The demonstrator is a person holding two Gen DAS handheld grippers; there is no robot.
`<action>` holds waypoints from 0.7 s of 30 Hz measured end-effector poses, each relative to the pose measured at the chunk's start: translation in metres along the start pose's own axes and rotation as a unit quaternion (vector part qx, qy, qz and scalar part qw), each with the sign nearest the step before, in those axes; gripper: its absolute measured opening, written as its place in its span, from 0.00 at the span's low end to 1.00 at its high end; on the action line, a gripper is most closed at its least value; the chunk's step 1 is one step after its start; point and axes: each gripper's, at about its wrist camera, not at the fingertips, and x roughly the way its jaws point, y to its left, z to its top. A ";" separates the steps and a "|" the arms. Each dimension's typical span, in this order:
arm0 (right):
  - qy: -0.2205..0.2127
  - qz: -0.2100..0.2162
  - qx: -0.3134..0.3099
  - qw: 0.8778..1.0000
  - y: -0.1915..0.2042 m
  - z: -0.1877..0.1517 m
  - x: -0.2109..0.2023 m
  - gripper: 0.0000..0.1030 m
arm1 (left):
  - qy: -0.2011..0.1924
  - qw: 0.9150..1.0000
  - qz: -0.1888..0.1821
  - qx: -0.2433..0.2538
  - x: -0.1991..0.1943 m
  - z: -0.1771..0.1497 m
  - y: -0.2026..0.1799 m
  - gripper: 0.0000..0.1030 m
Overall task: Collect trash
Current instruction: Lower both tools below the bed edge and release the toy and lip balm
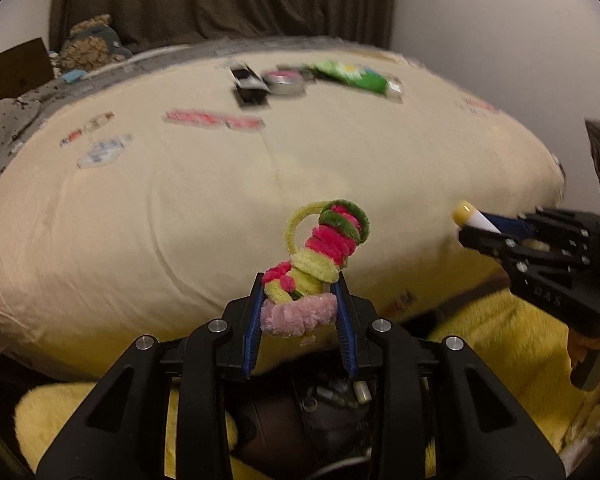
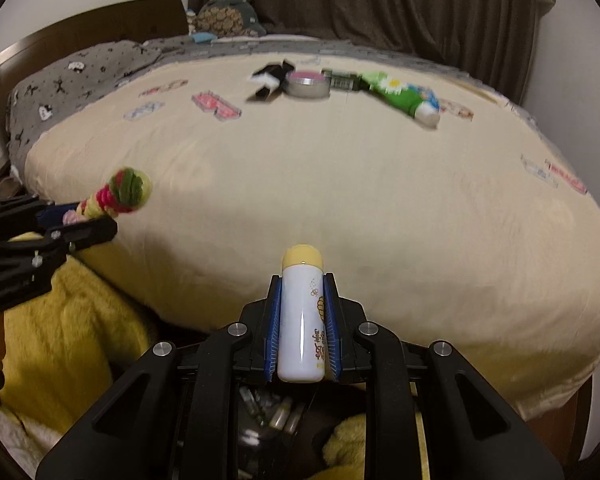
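My left gripper [image 1: 300, 280] is shut on a fuzzy pipe-cleaner coil [image 1: 320, 256] of pink, yellow and green, held above the near edge of the bed. It also shows at the left of the right wrist view [image 2: 116, 196]. My right gripper [image 2: 302, 280] is shut on a white tube with a yellow cap [image 2: 302, 320], which also shows at the right of the left wrist view [image 1: 476, 218]. Below both grippers a dark container [image 2: 268, 412] holds small pieces of trash. Far across the bed lie a black-and-white item [image 2: 268, 78], a round tin [image 2: 308, 84] and a green tube [image 2: 400, 94].
The cream bedcover [image 2: 340, 184] has printed patches. A yellow fluffy blanket [image 2: 72, 320] lies by the near bed edge. A grey pillow [image 2: 80, 76], a wooden headboard [image 2: 80, 28] and a plush toy [image 2: 228, 16] are at the far left; a dark curtain [image 2: 360, 0] hangs behind.
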 end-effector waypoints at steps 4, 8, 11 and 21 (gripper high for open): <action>0.034 0.006 0.011 0.999 0.001 -0.019 0.014 0.20 | 0.047 0.999 -0.015 0.007 0.022 -0.024 -0.008 0.29; 0.067 0.012 0.023 0.997 0.002 -0.036 0.029 0.20 | 0.102 0.994 -0.030 0.010 0.055 -0.047 -0.015 0.29; 0.097 0.029 0.038 0.994 0.004 -0.047 0.042 0.20 | 0.126 0.991 -0.036 0.009 0.072 -0.057 -0.018 0.29; 0.182 0.056 0.066 0.979 0.009 -0.080 0.091 0.21 | 0.216 0.974 -0.061 -0.003 0.123 -0.090 -0.016 0.29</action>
